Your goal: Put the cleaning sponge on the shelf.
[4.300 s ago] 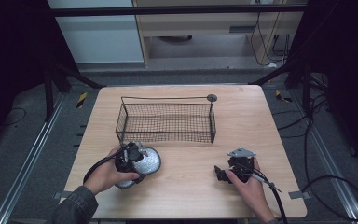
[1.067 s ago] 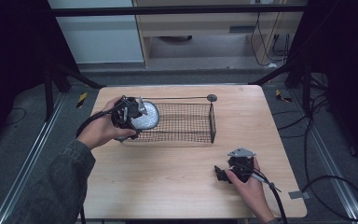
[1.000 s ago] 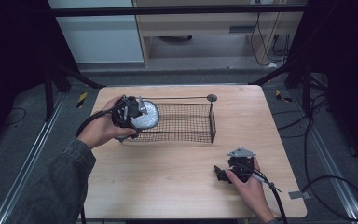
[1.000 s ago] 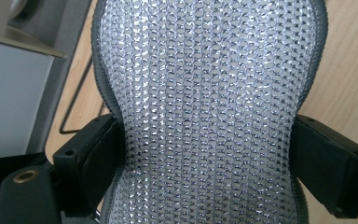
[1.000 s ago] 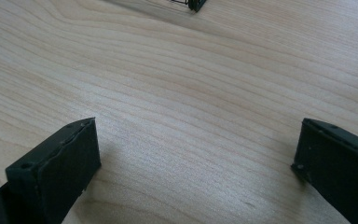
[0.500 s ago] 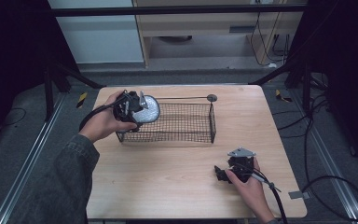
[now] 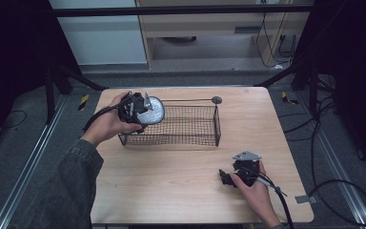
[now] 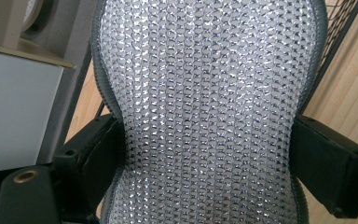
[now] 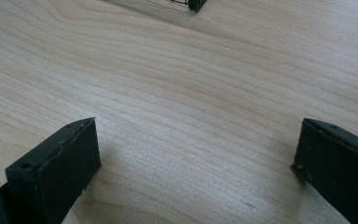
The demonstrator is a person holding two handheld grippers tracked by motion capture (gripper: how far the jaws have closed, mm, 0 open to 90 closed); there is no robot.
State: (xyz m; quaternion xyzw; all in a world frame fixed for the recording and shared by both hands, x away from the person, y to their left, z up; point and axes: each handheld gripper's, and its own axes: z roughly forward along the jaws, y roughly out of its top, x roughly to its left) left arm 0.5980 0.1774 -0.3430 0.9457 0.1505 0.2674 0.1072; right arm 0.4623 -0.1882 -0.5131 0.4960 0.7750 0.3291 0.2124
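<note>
Above the left end of the wire basket, the soft, light, pliant silver mesh pad is pinched at its waist by the left tongs, while the right tongs are spread, empty.

Light wood table on grey carpet floor; pale cabinet, wooden shelf unit behind; dark sides.

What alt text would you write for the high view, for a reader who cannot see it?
A person's left gripper holds a silvery mesh pad over the left end of a black wire basket on a wooden table. The right gripper rests open on the table near its front right, holding nothing.
</note>
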